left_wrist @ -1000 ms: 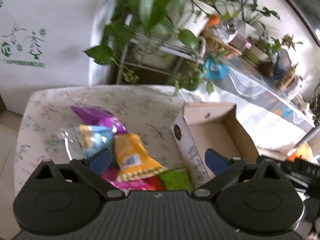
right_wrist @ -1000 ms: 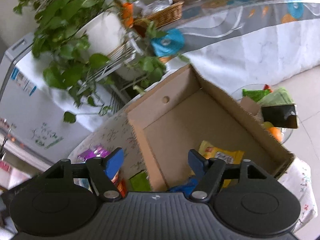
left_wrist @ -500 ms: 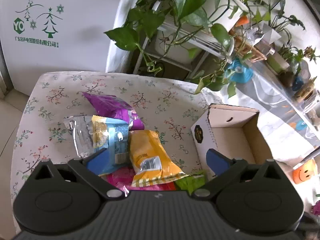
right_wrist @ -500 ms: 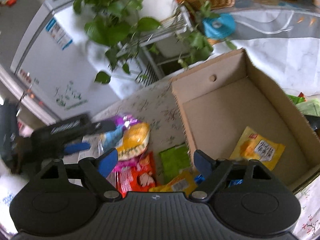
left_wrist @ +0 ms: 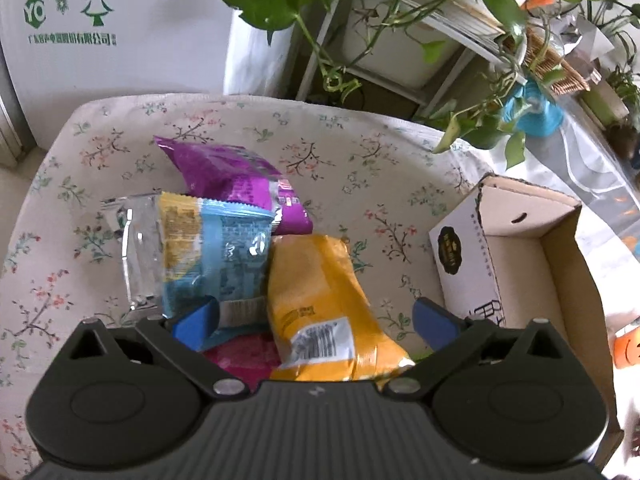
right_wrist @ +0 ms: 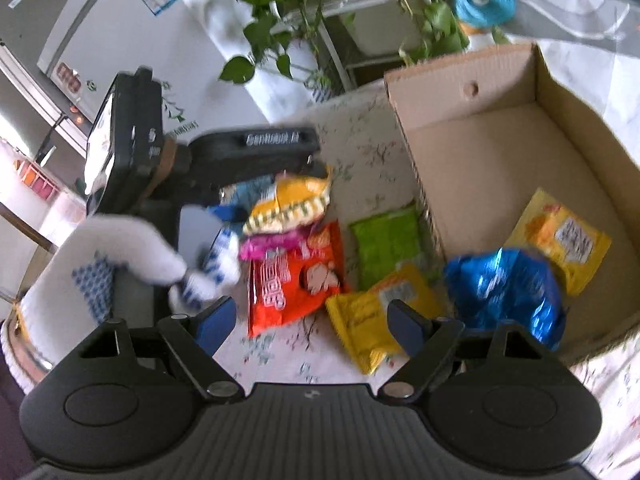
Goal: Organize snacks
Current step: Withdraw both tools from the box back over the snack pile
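- Left gripper is wide open above the snack pile, and the orange packet lies between its fingers, not pressed.
- Right gripper has just been opening; nothing is between its jaws.
- Cardboard box sits at 2 o'clock in the right view, with the blue packet inside.
- Red packet lies at 12 o'clock on the floral tablecloth.

Table w/ floral cloth. On it: cardboard box at right; purple packet, blue packet, orange packet, red packet, green packet, yellow packet loose beside box.
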Demonstrator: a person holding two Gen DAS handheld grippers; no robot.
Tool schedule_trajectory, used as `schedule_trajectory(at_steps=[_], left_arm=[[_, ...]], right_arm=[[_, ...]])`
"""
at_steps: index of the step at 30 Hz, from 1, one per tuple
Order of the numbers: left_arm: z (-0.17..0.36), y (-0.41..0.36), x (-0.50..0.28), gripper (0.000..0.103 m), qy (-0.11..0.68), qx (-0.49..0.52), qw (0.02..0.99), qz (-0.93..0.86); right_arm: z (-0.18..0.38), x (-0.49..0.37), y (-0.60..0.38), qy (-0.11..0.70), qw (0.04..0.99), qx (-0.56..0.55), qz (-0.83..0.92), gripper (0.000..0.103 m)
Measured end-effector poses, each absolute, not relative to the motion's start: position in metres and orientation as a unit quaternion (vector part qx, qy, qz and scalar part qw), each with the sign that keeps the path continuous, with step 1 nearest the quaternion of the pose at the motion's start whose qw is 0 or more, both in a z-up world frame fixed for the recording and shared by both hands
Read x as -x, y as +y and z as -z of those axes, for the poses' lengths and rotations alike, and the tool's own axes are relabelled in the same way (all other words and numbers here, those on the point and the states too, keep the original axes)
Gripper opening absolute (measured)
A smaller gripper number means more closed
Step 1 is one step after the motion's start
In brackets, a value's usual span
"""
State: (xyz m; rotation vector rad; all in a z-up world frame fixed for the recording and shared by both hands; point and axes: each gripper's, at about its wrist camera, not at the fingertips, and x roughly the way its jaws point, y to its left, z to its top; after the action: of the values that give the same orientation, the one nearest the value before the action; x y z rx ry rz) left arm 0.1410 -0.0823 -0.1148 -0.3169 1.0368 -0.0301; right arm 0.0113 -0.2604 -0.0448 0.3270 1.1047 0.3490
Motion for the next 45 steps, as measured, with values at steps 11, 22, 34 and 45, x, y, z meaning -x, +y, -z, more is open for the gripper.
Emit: schedule_trajectory(at_steps=[11,22,34,45], left_arm=[[0.125,-0.071,-0.14,0.068,0.505,0.158,0.848,0.022],[0.105,-0.034,-0.12,0.052,0.494,0.175,0.851,0.033],[0.102,0.005,-0.096,0.049,0.491,0.168,0.854,0.044],[0.093,-0.021,-0.1,0.075,0.441,0.11,0.885,0.104]], right_arm=[[0.069,-0.01,-0.263,0.553,0.794,-0.237,-0.085,0.087],[0.075,-0.015,-0.25,0.542,0.799,-0.26,0.014,0.085],[0.096,-0.014,-0.239,0.523,0.774,-0.329,0.137,0.085],[0.111,-0.027,-0.233,0.468,0.797,-0.316,0.215,0.075]])
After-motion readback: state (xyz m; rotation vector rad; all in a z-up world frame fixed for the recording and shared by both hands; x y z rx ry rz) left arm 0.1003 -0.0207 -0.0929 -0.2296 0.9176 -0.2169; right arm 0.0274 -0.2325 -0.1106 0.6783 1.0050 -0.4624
